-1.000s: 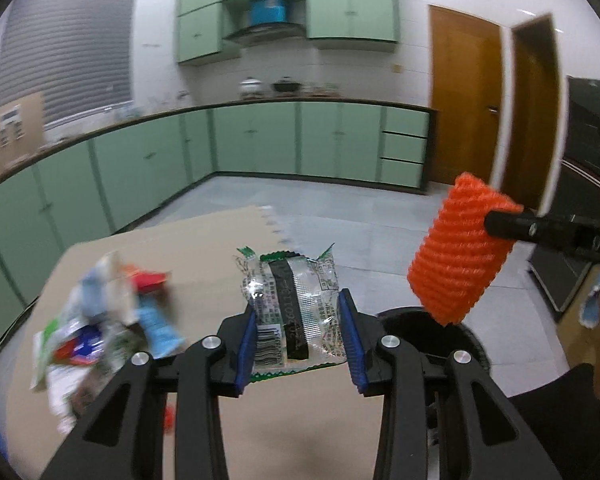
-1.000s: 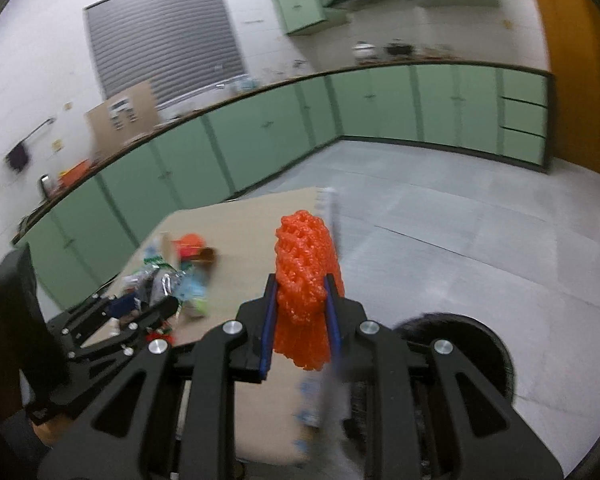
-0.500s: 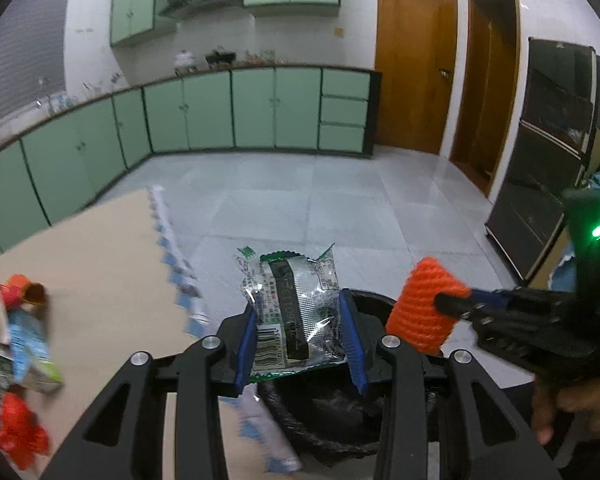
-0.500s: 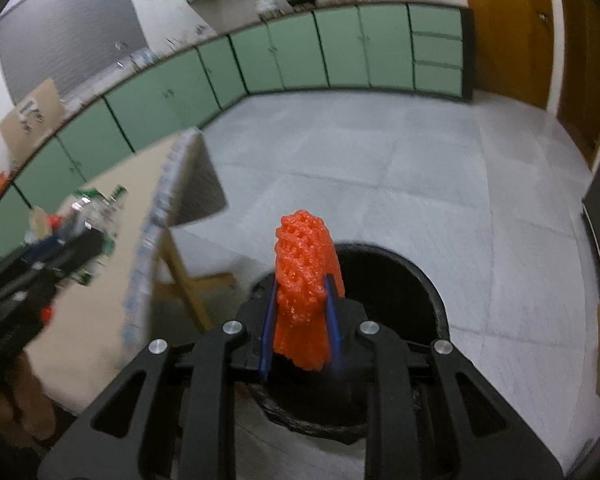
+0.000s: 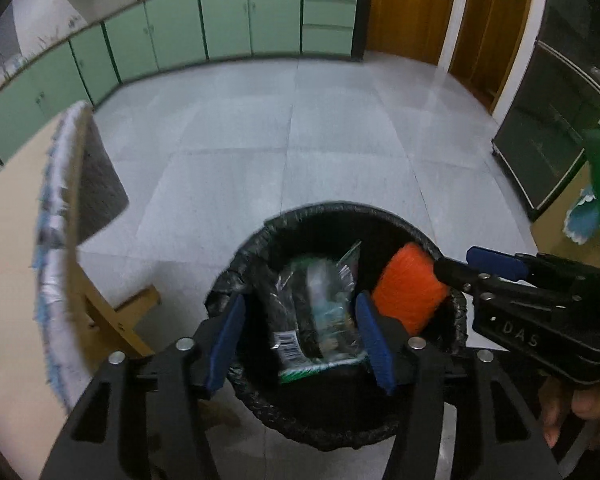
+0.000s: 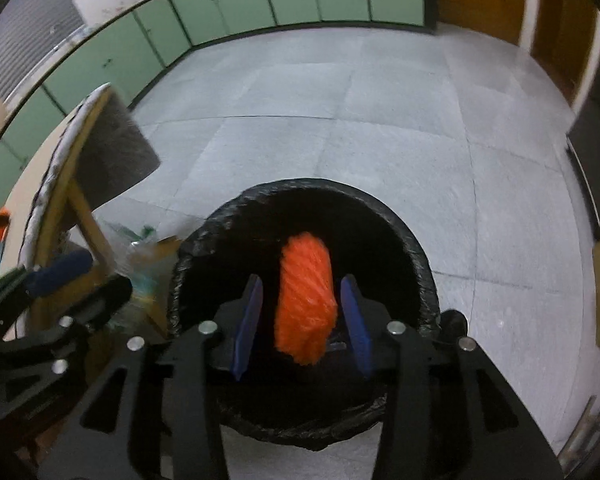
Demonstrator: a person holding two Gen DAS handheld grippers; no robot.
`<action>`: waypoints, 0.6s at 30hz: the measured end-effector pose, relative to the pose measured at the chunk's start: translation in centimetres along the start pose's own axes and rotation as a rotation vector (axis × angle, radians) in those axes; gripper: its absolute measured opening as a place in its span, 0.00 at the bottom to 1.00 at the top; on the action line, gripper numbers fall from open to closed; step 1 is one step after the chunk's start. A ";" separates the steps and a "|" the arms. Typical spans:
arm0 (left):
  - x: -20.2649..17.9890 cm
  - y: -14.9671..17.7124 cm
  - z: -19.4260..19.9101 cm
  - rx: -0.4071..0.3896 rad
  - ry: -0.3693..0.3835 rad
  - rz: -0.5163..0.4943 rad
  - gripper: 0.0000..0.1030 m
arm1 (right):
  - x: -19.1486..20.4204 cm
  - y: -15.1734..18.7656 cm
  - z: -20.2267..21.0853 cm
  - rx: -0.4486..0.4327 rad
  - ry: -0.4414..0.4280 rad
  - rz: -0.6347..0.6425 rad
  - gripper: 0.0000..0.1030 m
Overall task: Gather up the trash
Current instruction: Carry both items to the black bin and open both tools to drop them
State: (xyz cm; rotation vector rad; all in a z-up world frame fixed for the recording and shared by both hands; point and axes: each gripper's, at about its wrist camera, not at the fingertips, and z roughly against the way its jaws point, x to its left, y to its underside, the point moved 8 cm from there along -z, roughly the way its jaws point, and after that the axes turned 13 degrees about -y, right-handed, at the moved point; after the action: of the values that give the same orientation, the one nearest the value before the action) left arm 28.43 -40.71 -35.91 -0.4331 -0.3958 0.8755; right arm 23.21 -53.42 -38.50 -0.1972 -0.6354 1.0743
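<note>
Left claw (image 5: 300,336): pointed steeply down over the mouth of the bin – jaws opening, blue pads (image 5: 226,344) clear of the wrapper on both sides.
Snack wrapper (image 5: 320,316): clear foil packet with green edge and barcode, blurred, between the left pads but not pressed; it sits over the black interior of the bin.
Right claw (image 6: 304,320): also aimed down into the bin, jaws opening, a visible gap on each side of the net.
Foam net (image 6: 306,300): orange mesh sleeve, upright between the right pads, not pinched, over the bin's opening; in the left view it shows at the right inner rim, just beside the wrapper.
Trash bin (image 5: 452,308): round, lined with a black bag, standing on the grey tiled floor (image 5: 292,152) just beside the bench.
Bench (image 5: 8,240): tan top, edge trimmed in blue and white, wooden leg below – at the left of both views.
Hand (image 5: 580,412): fingers on the right claw's handle, lower right corner of the left view.
</note>
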 end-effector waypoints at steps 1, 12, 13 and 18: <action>0.0 -0.2 0.0 -0.003 -0.002 -0.001 0.58 | -0.1 0.1 0.1 -0.002 -0.005 -0.008 0.40; 2.5 0.3 1.3 -0.003 -0.026 0.047 0.65 | -0.3 -0.2 1.6 -0.030 0.012 0.006 0.40; 2.9 0.5 1.7 -0.006 -0.028 0.052 0.65 | -0.1 -0.2 1.8 -0.031 0.015 0.011 0.40; 6.9 1.8 6.0 -0.053 -0.058 0.135 0.66 | 3.7 -0.7 5.6 -0.096 0.002 0.095 0.43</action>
State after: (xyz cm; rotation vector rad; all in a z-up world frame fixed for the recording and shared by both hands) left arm 28.25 -33.00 -30.74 -0.4886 -0.4476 1.0120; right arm 21.70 -51.36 -32.26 -0.3141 -0.6818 1.1354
